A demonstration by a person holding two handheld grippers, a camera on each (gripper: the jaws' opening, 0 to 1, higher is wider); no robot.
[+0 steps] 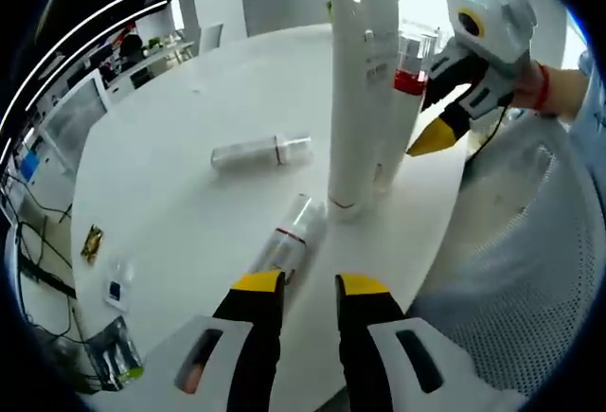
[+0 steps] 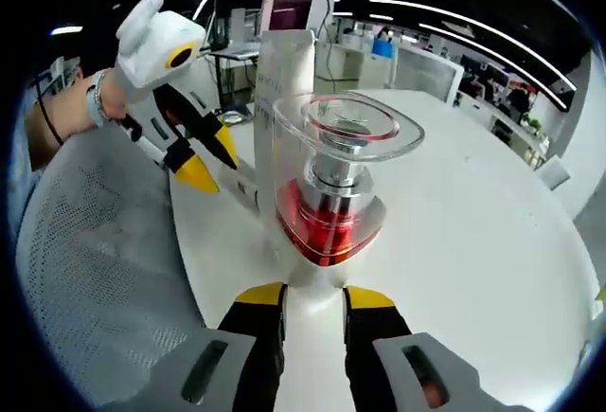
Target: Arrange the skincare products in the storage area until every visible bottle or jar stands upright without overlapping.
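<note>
On the round white table (image 1: 189,109) a tall white tube (image 1: 360,90) stands upright. Close behind it is an upright clear bottle with a red base (image 1: 407,76). Two clear bottles lie on their sides: one (image 1: 260,152) mid-table, the other (image 1: 289,237) just ahead of my left gripper (image 1: 311,287), which is narrowly open and holds nothing. My right gripper (image 2: 314,296) is open just short of the foot of the red-based bottle (image 2: 336,185), with the white tube (image 2: 284,71) behind it. The right gripper (image 1: 437,135) also comes in from the right, and the left gripper (image 2: 206,161) shows at upper left.
A grey mesh chair (image 1: 530,270) stands against the table's near edge, also seen as a mesh chair (image 2: 95,270). A gold sachet (image 1: 92,241), a small card (image 1: 115,291) and a dark packet (image 1: 118,360) lie at the table's left. Office desks stand beyond.
</note>
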